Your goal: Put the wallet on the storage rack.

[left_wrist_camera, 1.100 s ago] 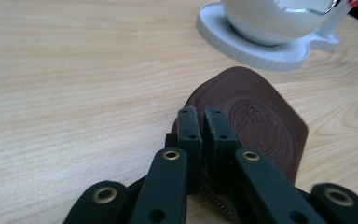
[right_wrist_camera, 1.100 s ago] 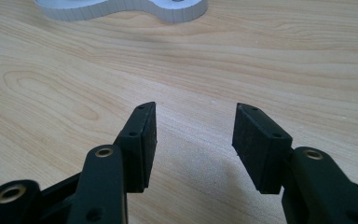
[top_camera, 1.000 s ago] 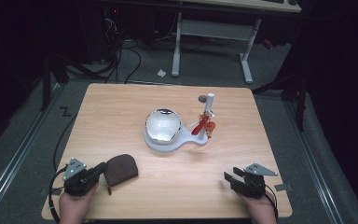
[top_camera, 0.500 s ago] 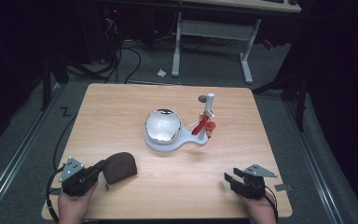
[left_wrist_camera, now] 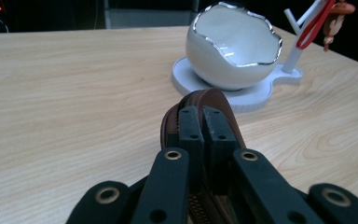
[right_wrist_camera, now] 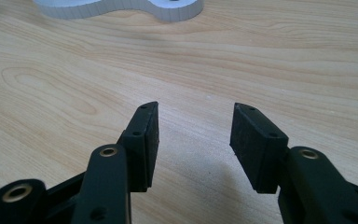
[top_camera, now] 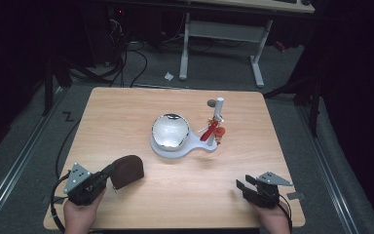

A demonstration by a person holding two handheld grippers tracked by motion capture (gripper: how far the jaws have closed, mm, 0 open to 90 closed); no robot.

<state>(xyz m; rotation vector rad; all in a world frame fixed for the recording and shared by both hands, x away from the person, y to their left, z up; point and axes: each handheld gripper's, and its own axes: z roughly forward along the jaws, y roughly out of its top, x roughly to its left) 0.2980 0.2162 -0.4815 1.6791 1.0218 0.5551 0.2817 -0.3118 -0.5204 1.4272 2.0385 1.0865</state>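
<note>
Table (top_camera: 126, 112): wooden top that is carrying everything, with both hands coming in at its near edge.
White stand (top_camera: 175, 148): sitting at the table's middle, with a silver-rimmed, egg-shaped bowl (top_camera: 170, 130) resting on it and a post (top_camera: 218, 109) at its right that is carrying a red loop.
Brown pouch (top_camera: 126, 170): lying near the table's near left corner, well apart from the stand; its zipped edge is showing in the left gripper view (left_wrist_camera: 200, 100).
Left gripper (top_camera: 111, 171): jaws are pinching the pouch's near edge, pressed together with almost no gap.
Right gripper (top_camera: 242, 187): resting at the near right, jaws standing wide apart over bare wood and gripping nothing.
</note>
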